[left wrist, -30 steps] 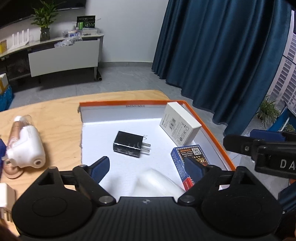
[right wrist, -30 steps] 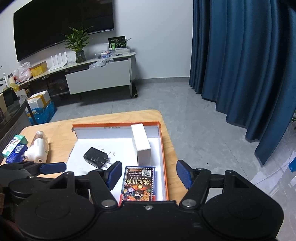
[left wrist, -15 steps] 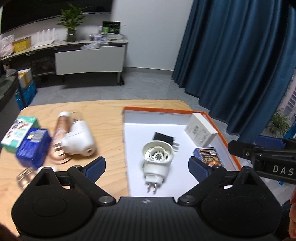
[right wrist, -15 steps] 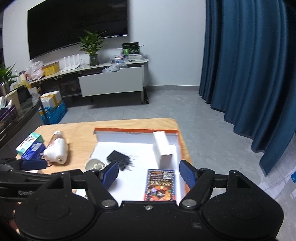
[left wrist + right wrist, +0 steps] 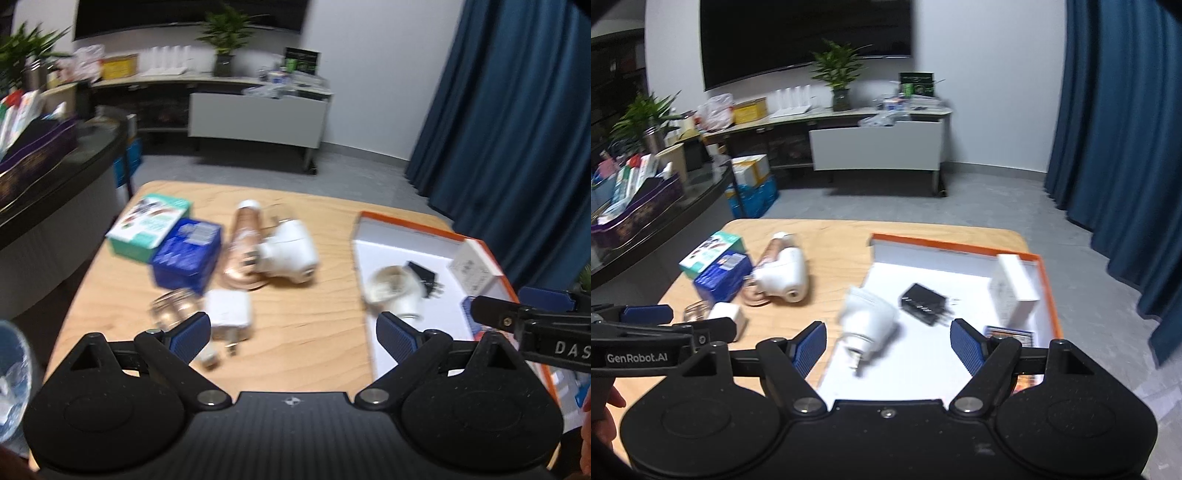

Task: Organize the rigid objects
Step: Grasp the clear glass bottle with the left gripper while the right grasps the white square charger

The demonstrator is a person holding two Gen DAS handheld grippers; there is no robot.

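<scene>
Four items lay in the orange-rimmed tray [image 5: 1047, 291] at the bench's [image 5: 306, 332] three o'clock side: white plug adapter [image 5: 868, 319], black charger [image 5: 924, 303], white box [image 5: 1015, 284], printed card box [image 5: 1008, 336]. Left outside, toward nine o'clock: teal box [image 5: 149, 227], blue box [image 5: 186, 254], white camera [image 5: 290, 253], white charger [image 5: 229, 314]. Left gripper [image 5: 293, 330] and right gripper [image 5: 888, 341] jaws stood spread, gripping nothing.

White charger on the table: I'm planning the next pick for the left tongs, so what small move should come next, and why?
Probably ease the left tongs forward and down over the white charger. It lies loose on the wooden table, just ahead of the left finger, outside the orange-rimmed box where the round plug already lies. The tongs are open and empty.
</scene>
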